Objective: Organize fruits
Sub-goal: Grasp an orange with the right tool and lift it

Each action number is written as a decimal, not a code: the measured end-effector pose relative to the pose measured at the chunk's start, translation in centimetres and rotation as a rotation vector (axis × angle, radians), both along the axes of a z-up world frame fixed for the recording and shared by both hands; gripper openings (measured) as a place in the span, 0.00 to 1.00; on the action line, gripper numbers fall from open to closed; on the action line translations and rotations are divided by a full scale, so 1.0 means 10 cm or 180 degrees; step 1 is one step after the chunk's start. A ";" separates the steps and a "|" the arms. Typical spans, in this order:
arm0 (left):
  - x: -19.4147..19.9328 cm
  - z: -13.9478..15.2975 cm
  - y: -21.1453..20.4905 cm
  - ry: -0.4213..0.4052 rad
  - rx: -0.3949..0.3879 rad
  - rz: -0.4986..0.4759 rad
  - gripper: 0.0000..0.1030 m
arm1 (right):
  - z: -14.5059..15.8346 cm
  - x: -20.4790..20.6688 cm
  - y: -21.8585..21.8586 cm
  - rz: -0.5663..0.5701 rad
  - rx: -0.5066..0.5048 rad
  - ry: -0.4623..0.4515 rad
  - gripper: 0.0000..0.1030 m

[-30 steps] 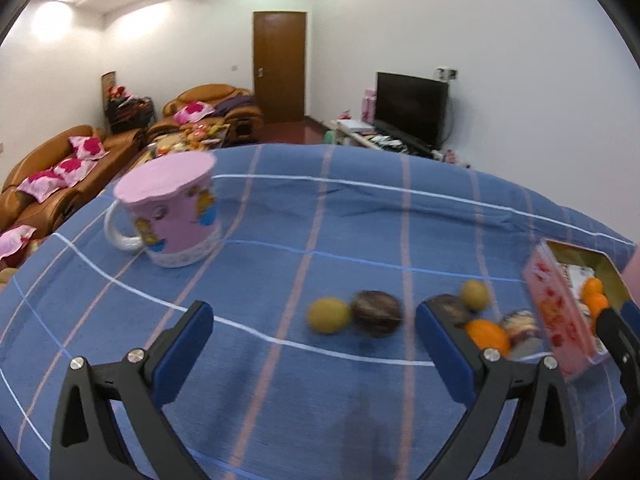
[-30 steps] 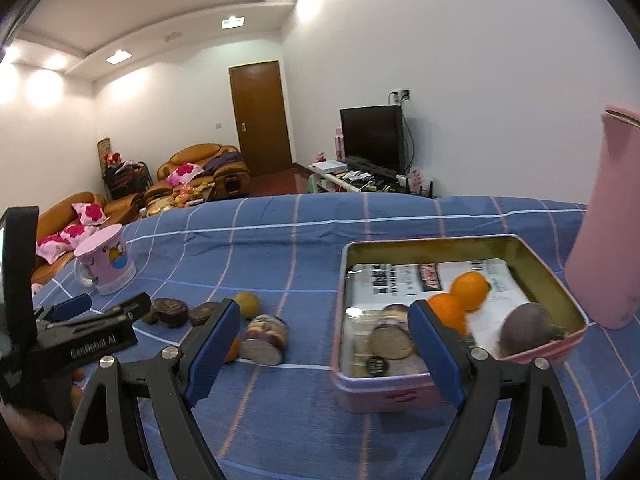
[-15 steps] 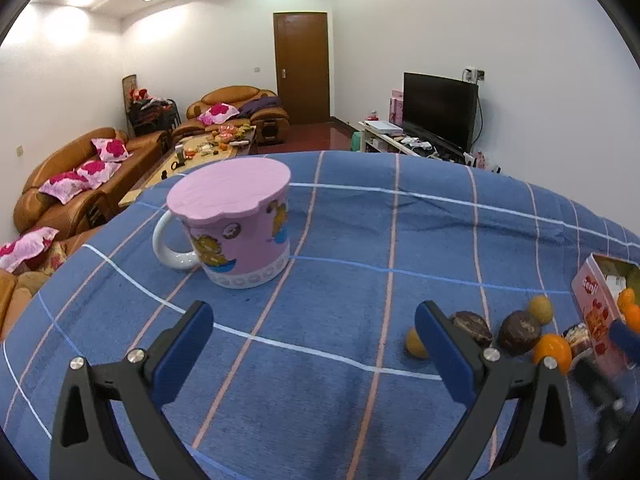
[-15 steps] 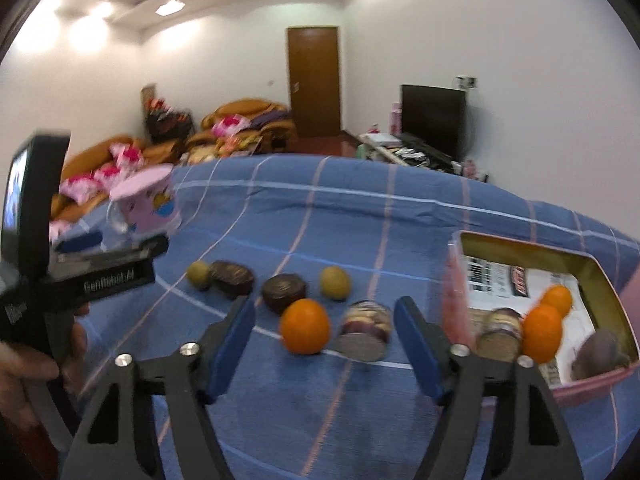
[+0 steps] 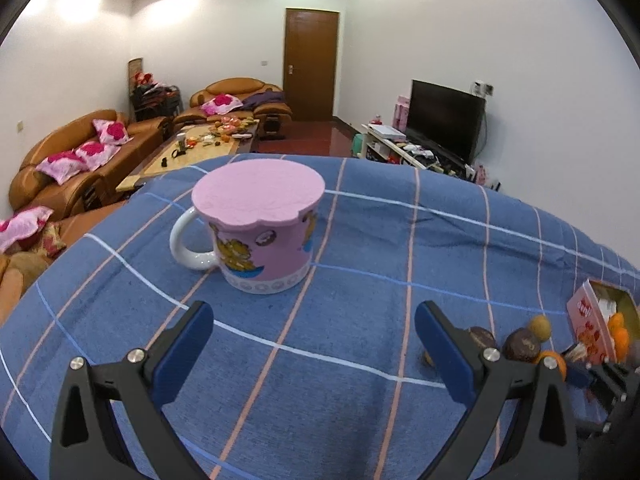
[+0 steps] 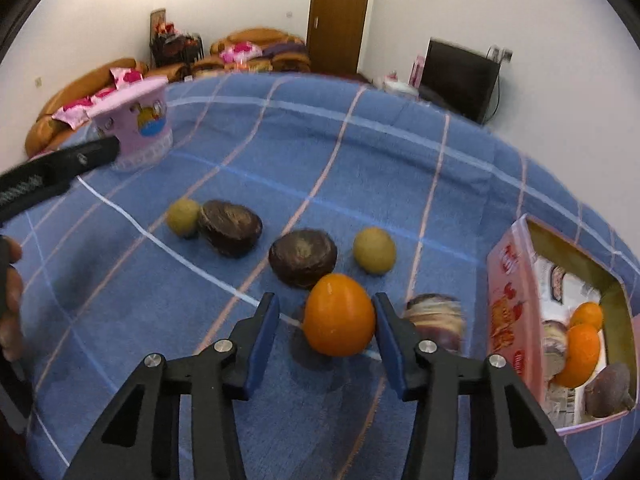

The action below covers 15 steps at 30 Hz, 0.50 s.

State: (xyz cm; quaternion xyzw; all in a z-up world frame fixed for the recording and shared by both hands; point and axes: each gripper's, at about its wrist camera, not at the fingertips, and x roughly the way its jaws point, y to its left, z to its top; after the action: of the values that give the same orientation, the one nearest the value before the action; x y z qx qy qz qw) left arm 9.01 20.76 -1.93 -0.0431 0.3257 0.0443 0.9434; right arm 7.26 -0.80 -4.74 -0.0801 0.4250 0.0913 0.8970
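Note:
An orange [image 6: 340, 314] lies on the blue checked cloth [image 6: 360, 152] between the jaws of my right gripper [image 6: 326, 308], which are closing. The right pad is at the orange's side and a gap still shows at the left pad. Just beyond lie two dark brown fruits [image 6: 303, 258] [image 6: 230, 226] and two small yellow-green fruits [image 6: 375, 249] [image 6: 183, 216]. A pink tin [image 6: 516, 320] at the right holds oranges [image 6: 580, 344] and a dark fruit [image 6: 608, 390]. My left gripper [image 5: 314, 320] stands open and holds nothing, facing a pink mug [image 5: 260, 232].
A blurred round purple-and-white item [image 6: 434, 320] sits between the orange and the tin. The mug [image 6: 140, 120] carries a pink lid. A hand [image 6: 10, 308] shows at the left edge. Sofas, a TV and a door lie beyond the table.
My right gripper swung from the tin to the loose fruits, dropped over the orange and narrowed its jaws. My left gripper moved toward the mug, which now fills the centre of its view.

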 end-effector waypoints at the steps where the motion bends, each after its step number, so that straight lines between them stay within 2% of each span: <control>1: -0.01 0.00 -0.02 0.0004 0.0031 -0.0082 1.00 | 0.00 0.00 -0.03 -0.0004 0.0063 0.0023 0.43; 3: -0.01 0.00 -0.08 0.0027 0.0057 -0.0241 1.00 | 0.01 -0.01 -0.10 -0.0029 0.0200 0.0033 0.33; 6: 0.00 -0.04 -0.23 0.0123 0.0149 -0.0514 0.98 | 0.08 -0.14 -0.16 0.0048 0.0430 -0.0087 0.33; 8: -0.01 -0.06 -0.32 0.0147 0.0251 -0.0665 0.93 | 0.14 -0.26 -0.16 0.0104 0.0495 -0.0241 0.33; 11: -0.04 -0.08 -0.42 0.0191 0.0262 -0.0877 0.90 | 0.26 -0.49 -0.19 0.0216 0.0647 -0.0496 0.33; 15: -0.05 -0.10 -0.51 0.0260 0.0295 -0.1055 0.82 | 0.31 -0.70 -0.26 0.0235 0.0746 -0.0602 0.33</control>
State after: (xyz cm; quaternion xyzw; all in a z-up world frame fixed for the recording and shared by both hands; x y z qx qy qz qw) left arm 8.54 15.64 -2.96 0.0565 0.3641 -0.0951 0.9248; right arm 0.29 -3.40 -1.65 0.0013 0.3218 0.1653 0.9323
